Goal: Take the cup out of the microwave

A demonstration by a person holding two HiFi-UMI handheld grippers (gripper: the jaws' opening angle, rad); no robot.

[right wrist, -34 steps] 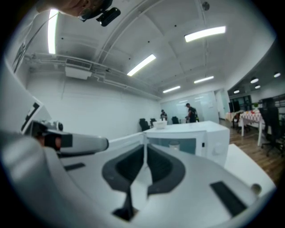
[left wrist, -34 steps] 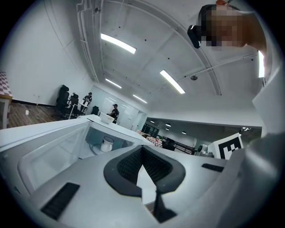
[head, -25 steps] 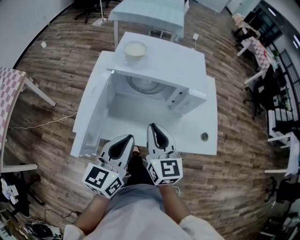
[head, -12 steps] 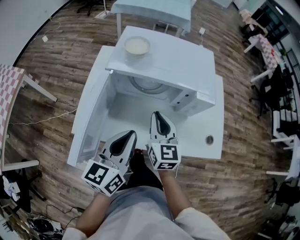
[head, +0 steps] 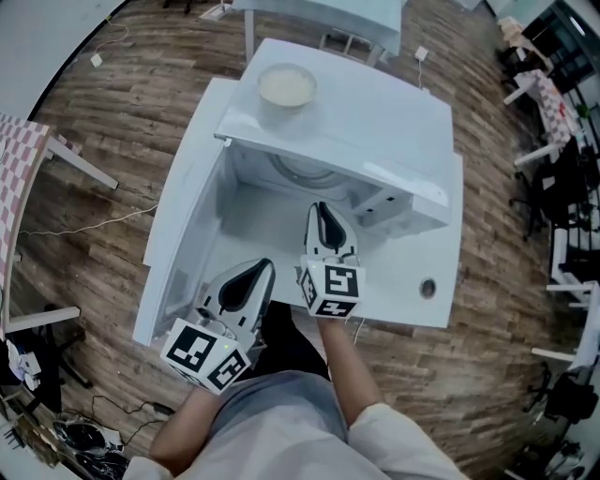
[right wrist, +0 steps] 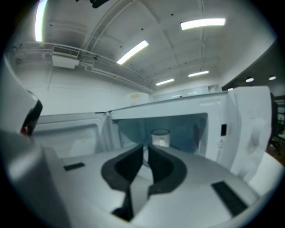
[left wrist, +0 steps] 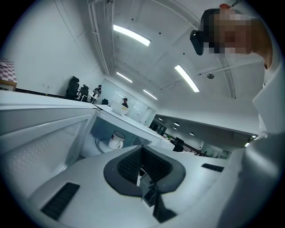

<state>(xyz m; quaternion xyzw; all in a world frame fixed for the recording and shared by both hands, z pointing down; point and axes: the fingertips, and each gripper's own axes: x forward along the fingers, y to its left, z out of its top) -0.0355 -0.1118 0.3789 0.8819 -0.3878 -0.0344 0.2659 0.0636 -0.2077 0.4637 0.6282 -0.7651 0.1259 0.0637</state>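
Microwave front open; door on L

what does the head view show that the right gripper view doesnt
Only the head view: the bowl on top of the microwave, and the wood floor. Only the right gripper view: the cup inside the microwave, and the ceiling lights. Both: the microwave with its door open, and the right gripper, whose jaws have just been opening, with nothing between them.

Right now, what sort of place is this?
Likely an open office or lab: desks and office chairs, ceiling strip lights, wood floor, a microwave on a white table.
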